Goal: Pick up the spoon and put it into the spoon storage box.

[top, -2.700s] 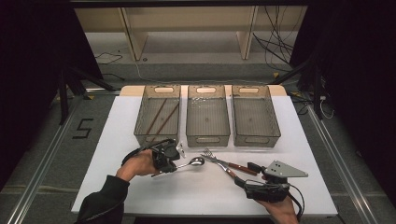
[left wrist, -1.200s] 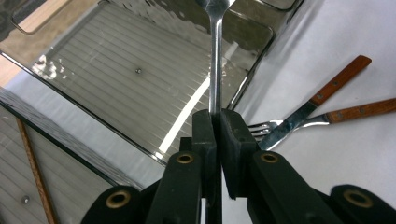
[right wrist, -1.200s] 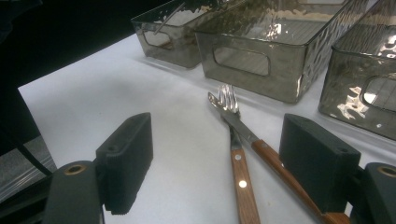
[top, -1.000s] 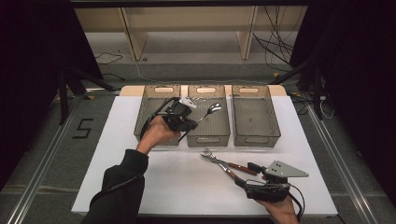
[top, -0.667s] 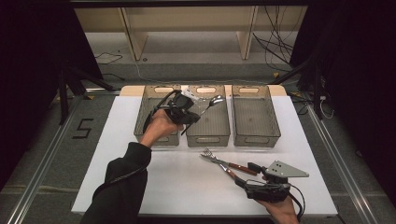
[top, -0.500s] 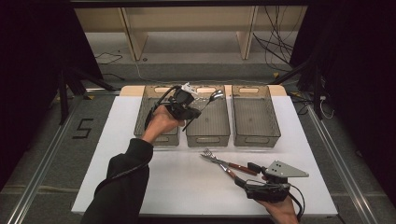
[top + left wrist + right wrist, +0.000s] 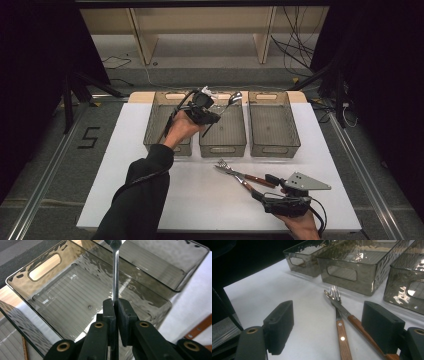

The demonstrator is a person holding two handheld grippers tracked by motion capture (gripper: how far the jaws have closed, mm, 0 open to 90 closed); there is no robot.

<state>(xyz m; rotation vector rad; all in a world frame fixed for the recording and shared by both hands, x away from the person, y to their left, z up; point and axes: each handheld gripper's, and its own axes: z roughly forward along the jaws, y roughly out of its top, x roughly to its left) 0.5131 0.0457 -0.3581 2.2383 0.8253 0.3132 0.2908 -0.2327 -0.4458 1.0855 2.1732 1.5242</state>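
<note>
My left gripper (image 7: 214, 115) hangs over the middle bin (image 7: 223, 149), shut on the handle of a metal spoon (image 7: 234, 96). In the left gripper view the two pads clamp the thin spoon handle (image 7: 115, 272), which rises toward the far end of that bin (image 7: 62, 297). My right gripper (image 7: 264, 187) rests open near the table's front edge. Between its jaws (image 7: 332, 322), untouched, lie a fork (image 7: 338, 315) and a knife (image 7: 362, 331), both with wooden handles. The pair (image 7: 240, 175) lies in front of the bins.
Three smoky clear bins stand side by side at the back of the white table (image 7: 125, 200): left bin (image 7: 152, 130), middle one and right bin (image 7: 274, 150). The left bin holds long thin items. Dark floor and rails surround the table.
The left hand has carried the spoon farther back and to the right, over the middle bin's far end. The right gripper, fork and knife have not moved.
</note>
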